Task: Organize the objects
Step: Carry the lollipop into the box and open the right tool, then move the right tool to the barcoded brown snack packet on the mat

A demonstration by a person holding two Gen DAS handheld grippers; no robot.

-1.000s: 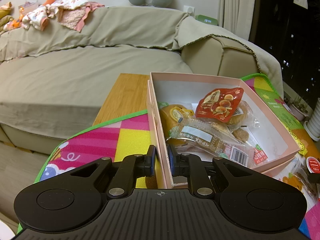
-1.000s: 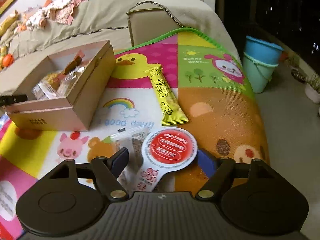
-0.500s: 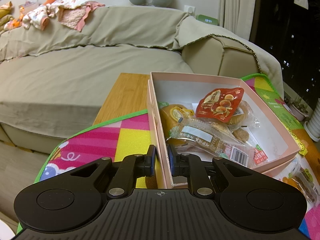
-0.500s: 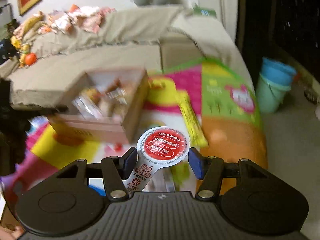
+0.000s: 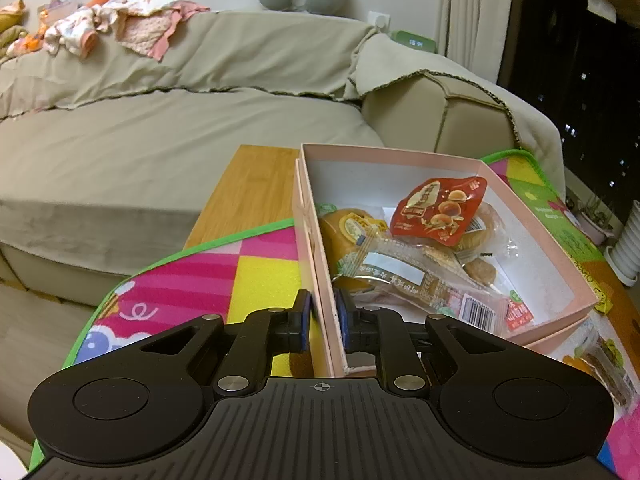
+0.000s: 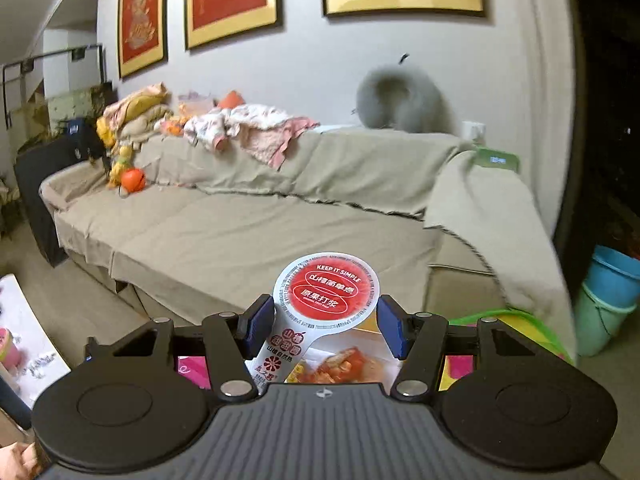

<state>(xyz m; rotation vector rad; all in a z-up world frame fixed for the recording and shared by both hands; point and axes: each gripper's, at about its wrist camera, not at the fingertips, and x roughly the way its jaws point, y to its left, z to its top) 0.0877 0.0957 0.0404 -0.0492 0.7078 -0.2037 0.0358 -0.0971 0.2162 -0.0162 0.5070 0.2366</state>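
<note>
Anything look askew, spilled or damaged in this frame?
Nothing spilled or damaged. The left gripper pinches the pink box wall; snacks inside lie heaped. The right gripper holds the round red-labelled snack packet aloft.

A home living room: a cloth-covered sofa (image 6: 248, 232) with laundry (image 6: 248, 128) and a neck pillow (image 6: 400, 100) on its back, framed pictures (image 6: 230, 0) above.

Dim warm indoor light, yellowish cast. Fisheye bends edges in both views. Left wrist view sharp; window (image 5: 576, 92) black. Right wrist view softly motion-blurred, neck pillow (image 6: 400, 100) smeared, right edge falling into darkness.
</note>
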